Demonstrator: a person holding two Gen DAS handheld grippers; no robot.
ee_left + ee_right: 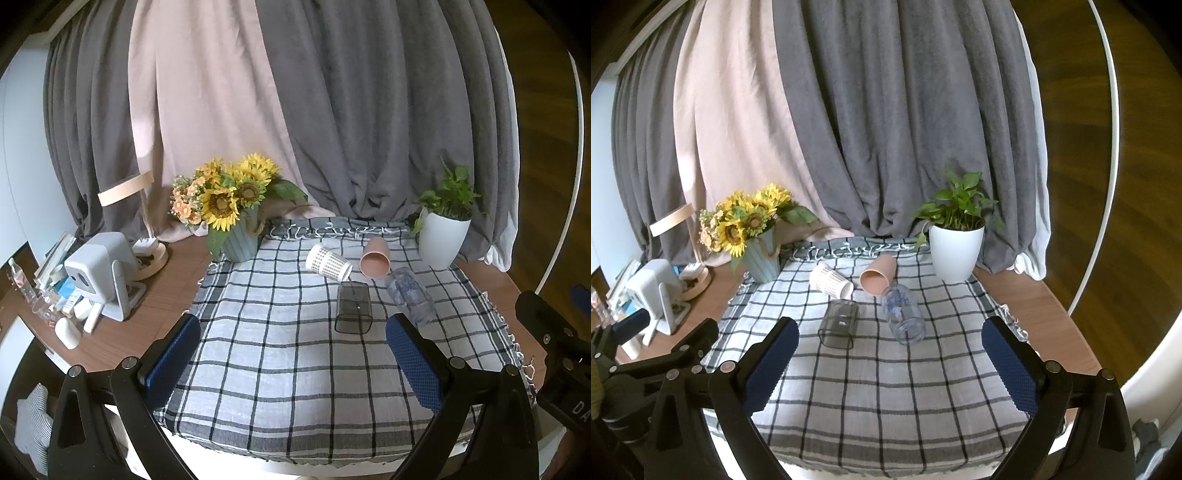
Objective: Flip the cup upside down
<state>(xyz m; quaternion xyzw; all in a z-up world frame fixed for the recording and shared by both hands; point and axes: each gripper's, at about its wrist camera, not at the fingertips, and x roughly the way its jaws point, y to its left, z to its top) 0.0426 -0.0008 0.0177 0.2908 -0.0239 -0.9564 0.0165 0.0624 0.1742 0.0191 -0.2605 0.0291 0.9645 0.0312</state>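
Note:
Several cups lie on their sides on the checked cloth point(280, 354). A smoky grey square cup point(352, 308) point(838, 324) lies nearest, mouth toward me. A clear cup with blue print point(410, 295) point(903, 314) lies right of it. A white dotted cup point(328, 260) point(831, 280) and a pink cup point(375, 257) point(877, 275) lie behind. My left gripper point(293, 338) is open and empty above the cloth's near part. My right gripper point(890, 343) is open and empty, short of the cups. The right gripper's body shows at the right edge of the left wrist view.
A sunflower vase point(238, 236) point(761, 258) stands at the cloth's far left corner. A white potted plant point(443, 236) point(955, 251) stands at the far right. A small white device point(103, 275), a lamp base point(153, 254) and clutter sit on the wooden table to the left. Curtains hang behind.

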